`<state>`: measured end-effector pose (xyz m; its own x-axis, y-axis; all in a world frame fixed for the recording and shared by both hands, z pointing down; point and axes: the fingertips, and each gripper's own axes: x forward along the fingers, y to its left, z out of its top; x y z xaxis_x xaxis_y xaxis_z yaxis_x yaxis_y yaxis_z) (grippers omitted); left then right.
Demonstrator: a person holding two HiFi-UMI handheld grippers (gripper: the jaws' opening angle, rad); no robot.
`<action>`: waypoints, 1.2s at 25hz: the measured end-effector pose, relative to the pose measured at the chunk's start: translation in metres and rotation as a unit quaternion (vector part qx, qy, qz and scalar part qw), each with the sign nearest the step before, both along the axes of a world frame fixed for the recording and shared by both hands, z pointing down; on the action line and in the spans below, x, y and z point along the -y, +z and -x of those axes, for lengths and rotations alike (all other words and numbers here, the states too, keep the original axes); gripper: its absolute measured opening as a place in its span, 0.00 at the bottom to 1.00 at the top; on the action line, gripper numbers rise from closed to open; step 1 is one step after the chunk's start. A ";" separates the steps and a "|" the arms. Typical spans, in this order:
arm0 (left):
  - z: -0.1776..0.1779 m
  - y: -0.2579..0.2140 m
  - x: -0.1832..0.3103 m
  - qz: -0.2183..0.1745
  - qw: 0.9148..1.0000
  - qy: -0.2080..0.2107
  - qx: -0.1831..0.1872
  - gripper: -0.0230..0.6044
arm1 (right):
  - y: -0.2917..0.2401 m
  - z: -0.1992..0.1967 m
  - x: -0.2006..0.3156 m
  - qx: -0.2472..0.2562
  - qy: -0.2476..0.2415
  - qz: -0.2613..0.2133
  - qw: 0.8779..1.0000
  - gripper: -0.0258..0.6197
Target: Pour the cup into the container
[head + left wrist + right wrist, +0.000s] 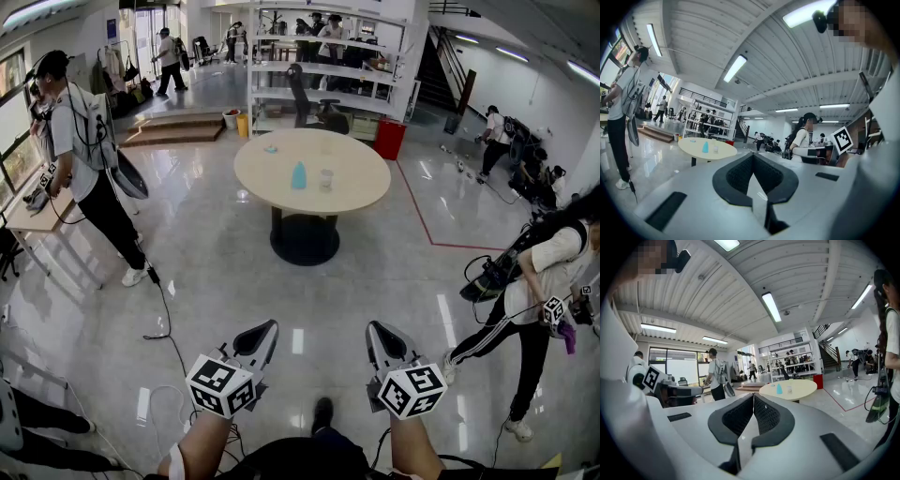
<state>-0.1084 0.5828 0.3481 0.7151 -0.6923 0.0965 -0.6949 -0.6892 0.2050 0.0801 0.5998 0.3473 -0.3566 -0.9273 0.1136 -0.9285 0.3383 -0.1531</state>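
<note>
Far ahead stands a round beige table. On it are a light blue cup-like vessel, a clear cup just right of it, and a small pale blue item near the far edge. Both grippers hover low over the floor, well short of the table. My left gripper and right gripper are shut with nothing between their jaws. The blue vessel and clear cup appear distant beyond the left gripper. The right gripper also faces the blue vessel and clear cup.
A person with grippers stands at the left by a desk, another person at the right. A cable trails over the glossy floor. Behind the table are an office chair, white shelves and a red bin.
</note>
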 end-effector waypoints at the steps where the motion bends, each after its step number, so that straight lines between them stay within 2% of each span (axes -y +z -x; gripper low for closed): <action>1: -0.009 -0.001 0.013 -0.003 1.000 0.000 0.000 0.04 | -0.002 -0.009 0.013 -0.003 0.000 -0.003 1.000 0.05; 6: -0.049 -0.006 0.079 -0.015 1.000 -0.009 0.000 0.04 | -0.002 -0.049 0.081 -0.010 -0.014 -0.003 1.000 0.05; 12: -0.088 -0.011 0.154 -0.015 0.999 -0.034 -0.009 0.04 | -0.009 -0.080 0.157 -0.019 -0.054 -0.009 0.998 0.05; 18: -0.104 -0.001 0.203 -0.005 0.999 -0.052 0.012 0.04 | 0.009 -0.098 0.215 -0.003 -0.076 0.005 0.997 0.05; 25: -0.116 0.010 0.287 0.008 0.999 -0.049 0.013 0.04 | 0.016 -0.116 0.297 -0.003 -0.066 0.014 0.998 0.05; 30: -0.116 0.018 0.357 0.000 1.000 -0.030 0.002 0.04 | 0.018 -0.122 0.363 -0.014 -0.035 0.009 0.999 0.05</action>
<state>0.0072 0.2257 0.3661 0.6722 -0.7336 0.0993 -0.7355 -0.6465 0.2027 0.2016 0.2369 0.3651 -0.4162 -0.8983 0.1408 -0.9070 0.3992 -0.1341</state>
